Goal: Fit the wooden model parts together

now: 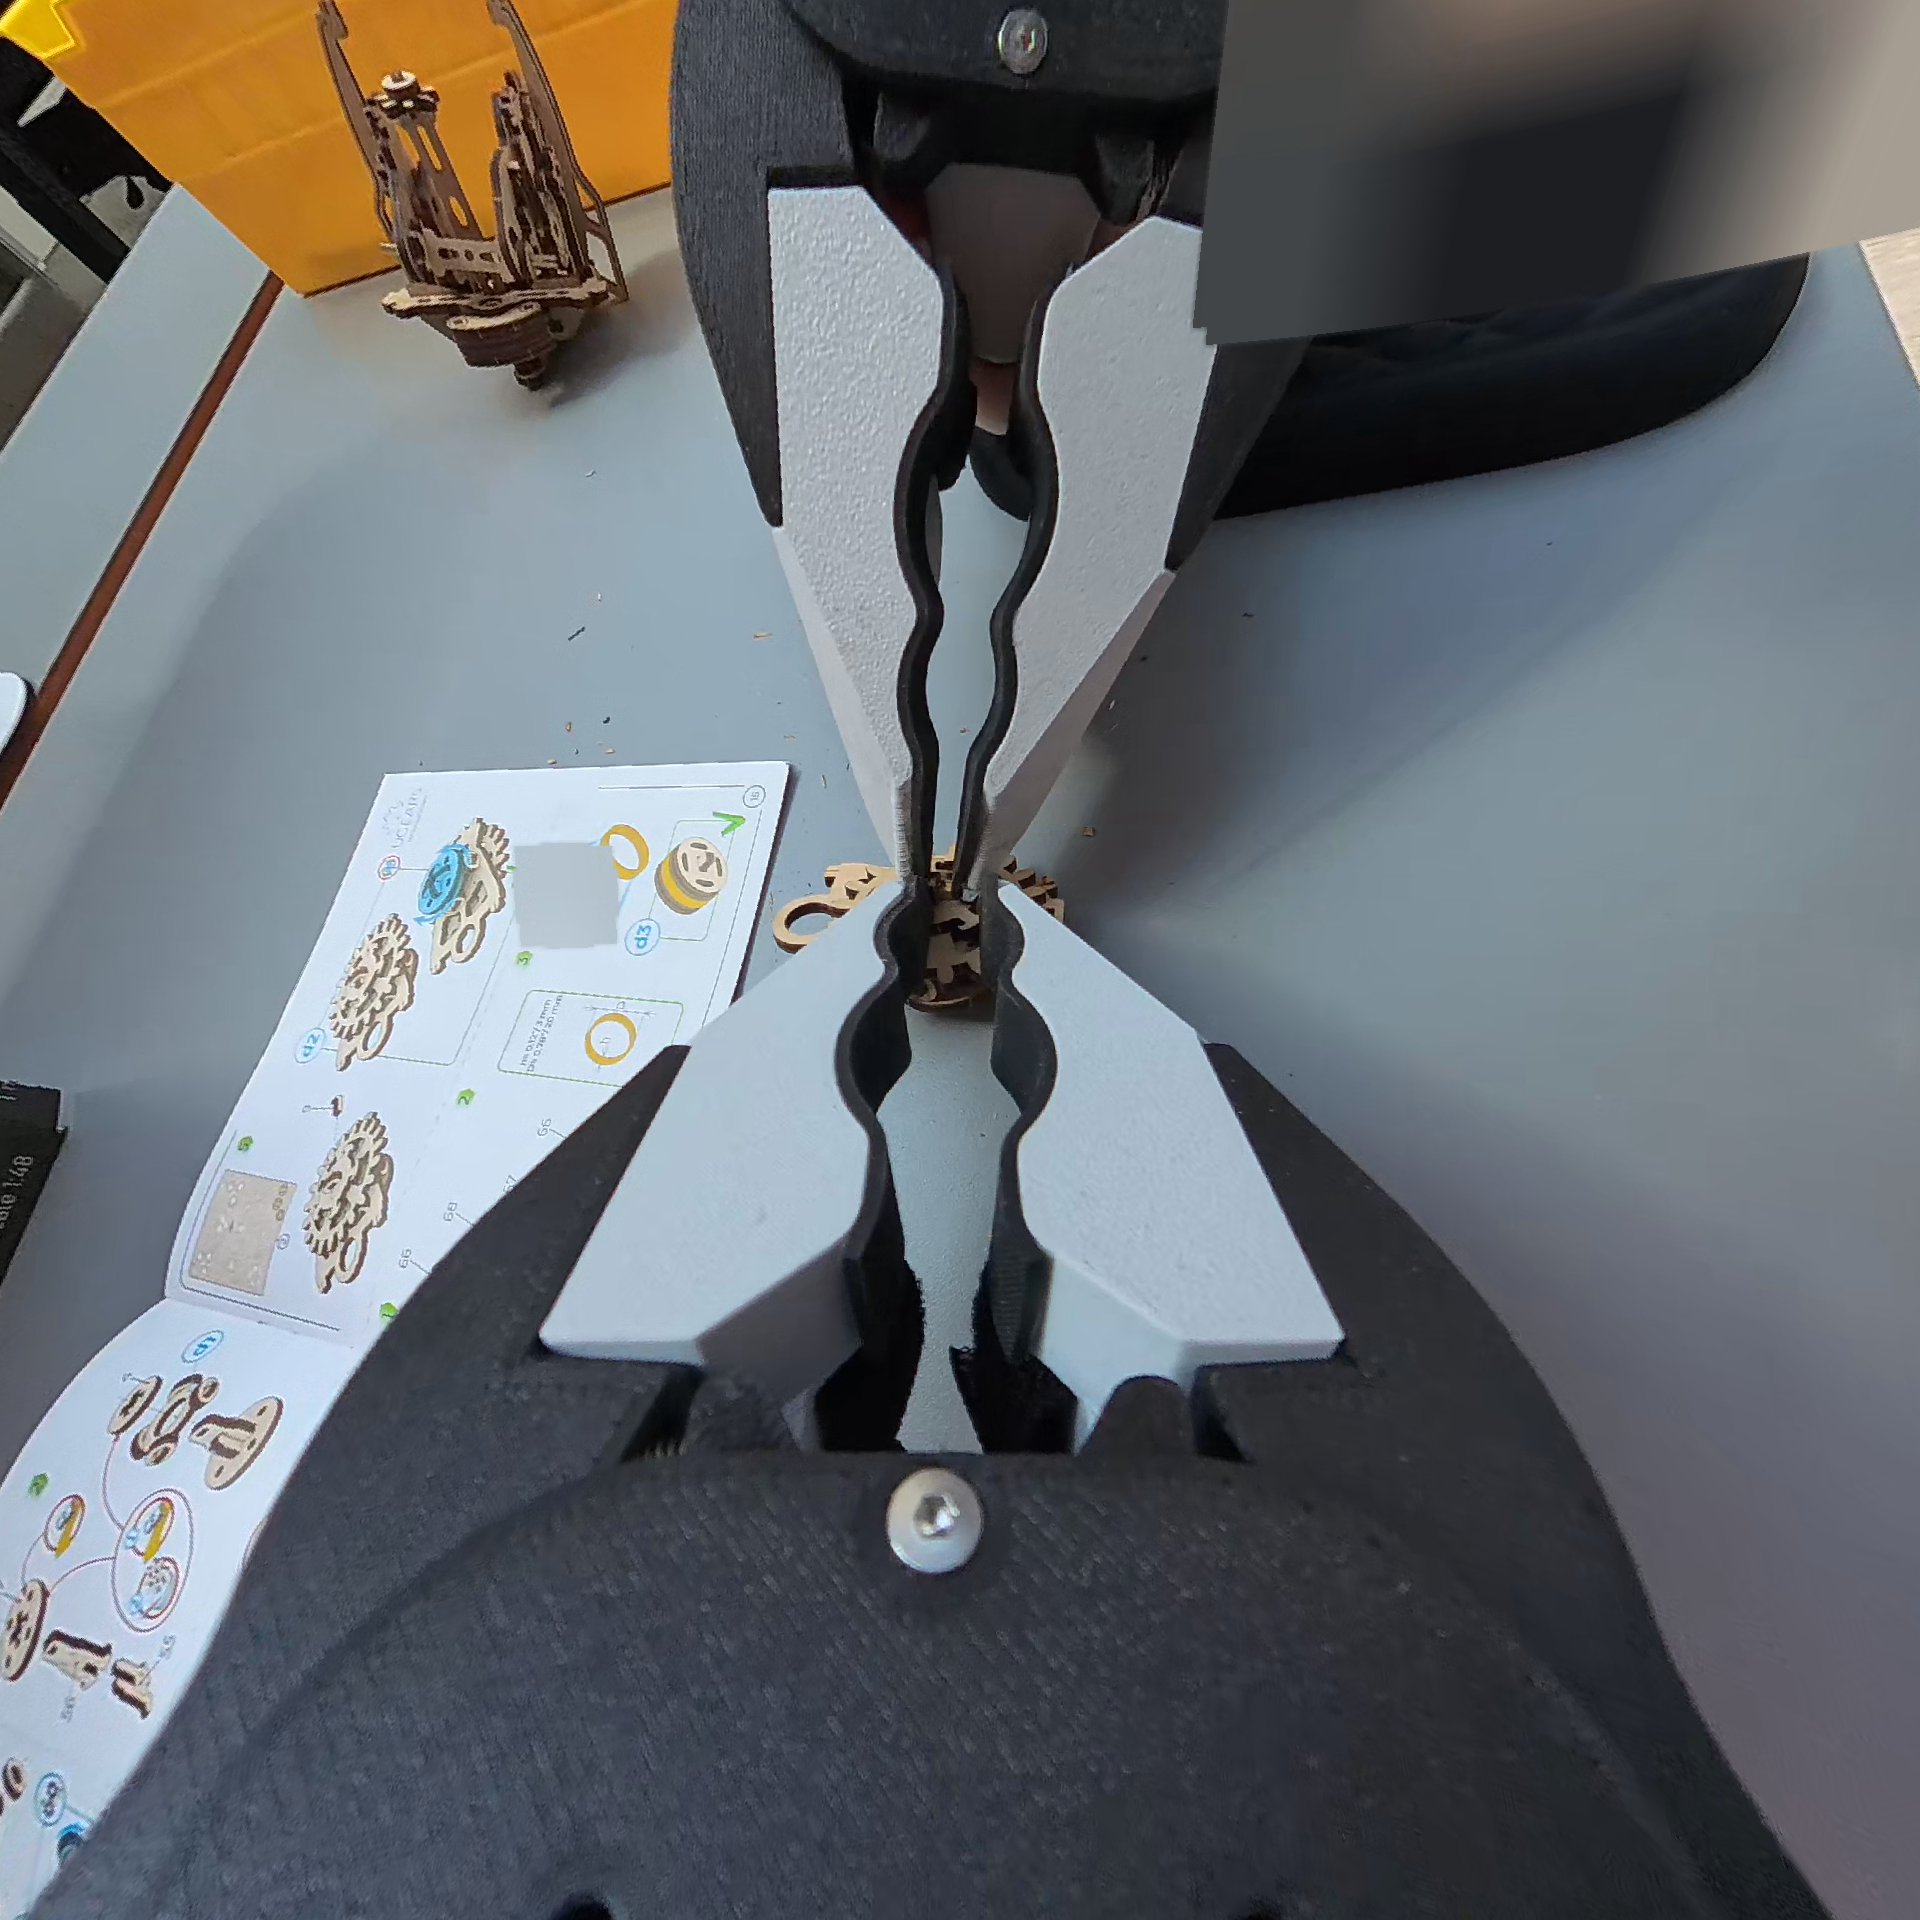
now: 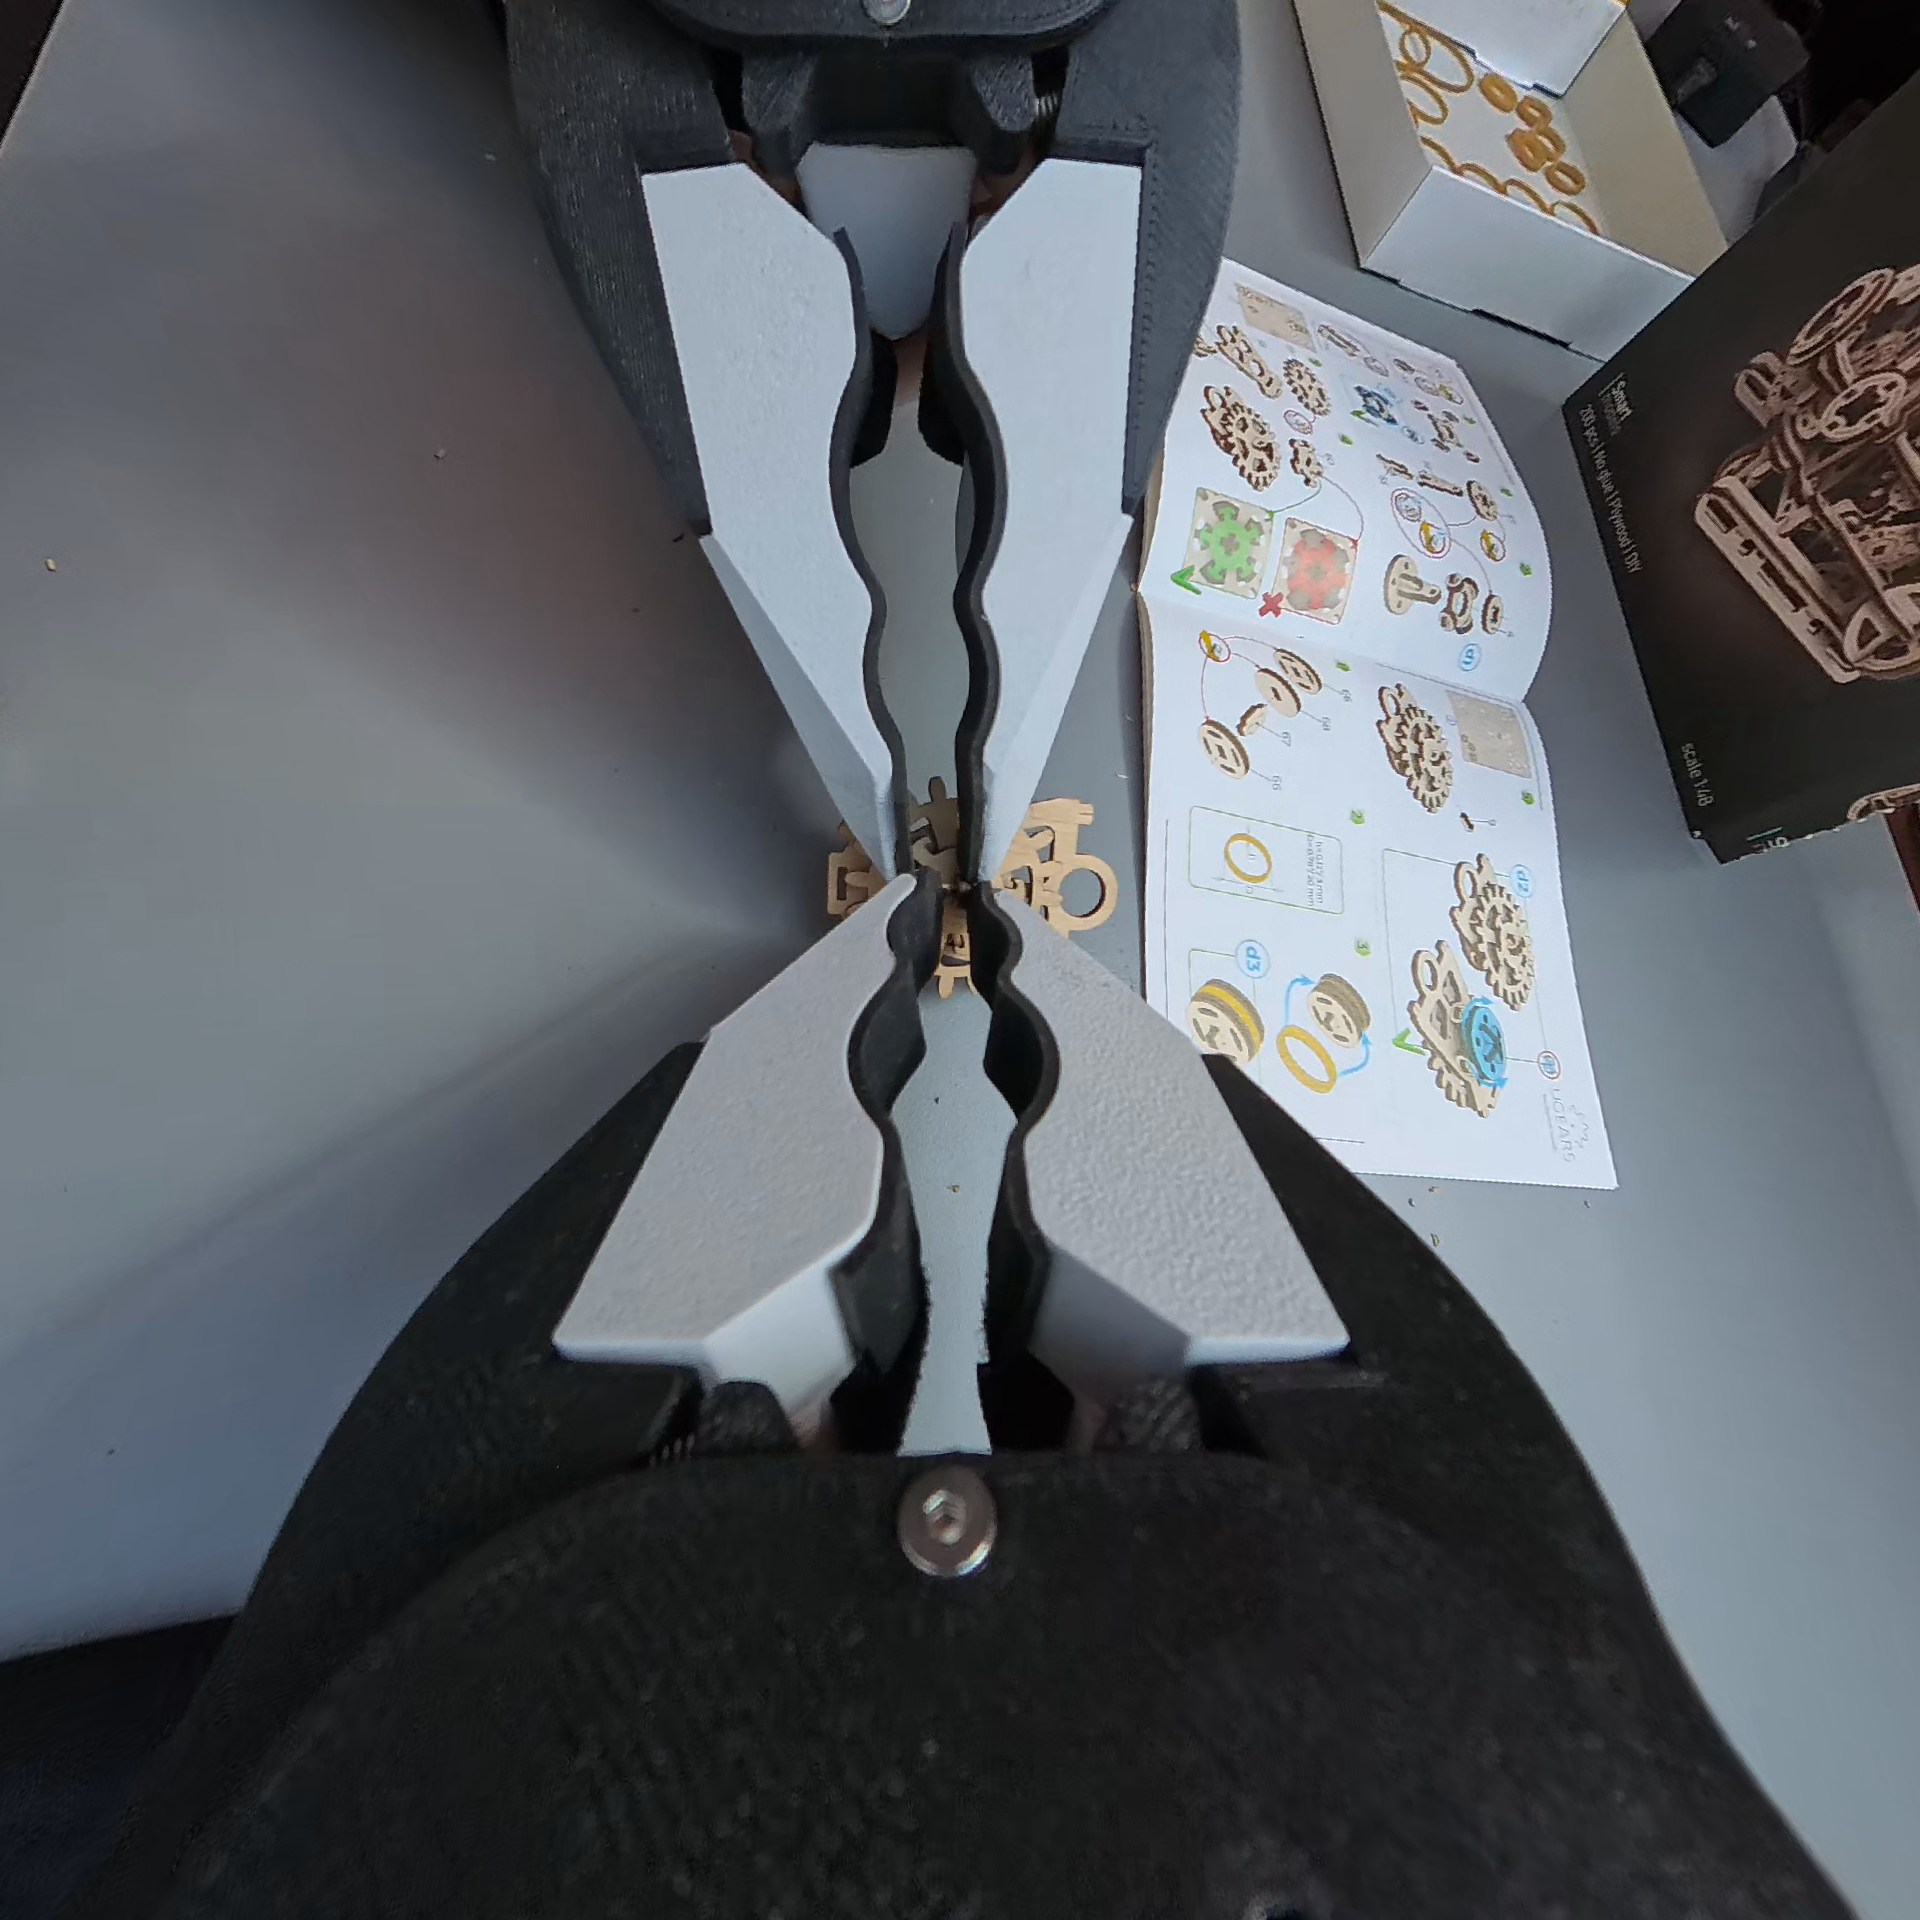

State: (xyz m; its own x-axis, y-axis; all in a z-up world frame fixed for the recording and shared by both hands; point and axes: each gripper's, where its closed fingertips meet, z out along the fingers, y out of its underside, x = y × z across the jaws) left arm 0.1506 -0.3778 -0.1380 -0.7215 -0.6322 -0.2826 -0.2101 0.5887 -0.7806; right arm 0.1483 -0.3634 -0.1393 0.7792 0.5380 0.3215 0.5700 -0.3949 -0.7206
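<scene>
A flat wooden model piece (image 1: 821,920) with gear teeth and a ring end lies on the grey table (image 1: 1455,935); it also shows in the right wrist view (image 2: 1081,894). Above it, a small round wooden part (image 1: 951,951) sits between both grippers, which meet tip to tip. My left gripper (image 1: 956,920) is shut on this part from the near side. My right gripper (image 1: 940,868) comes from the far side, its jaws nearly together on the same cluster. In the right wrist view, my right gripper (image 2: 954,914) pinches the wooden part (image 2: 956,956), with the left gripper (image 2: 933,847) opposite.
An open instruction booklet (image 1: 499,997) lies beside the work spot, seen also in the right wrist view (image 2: 1351,727). An assembled wooden model (image 1: 488,239) stands before a yellow box (image 1: 260,114). A white box (image 2: 1507,177) and a black box (image 2: 1766,520) sit at the table's side. A dark sleeve (image 1: 1455,395) rests behind. Left tips and right tips are each some 30 centimetres from the assembled wooden model (image 1: 488,239).
</scene>
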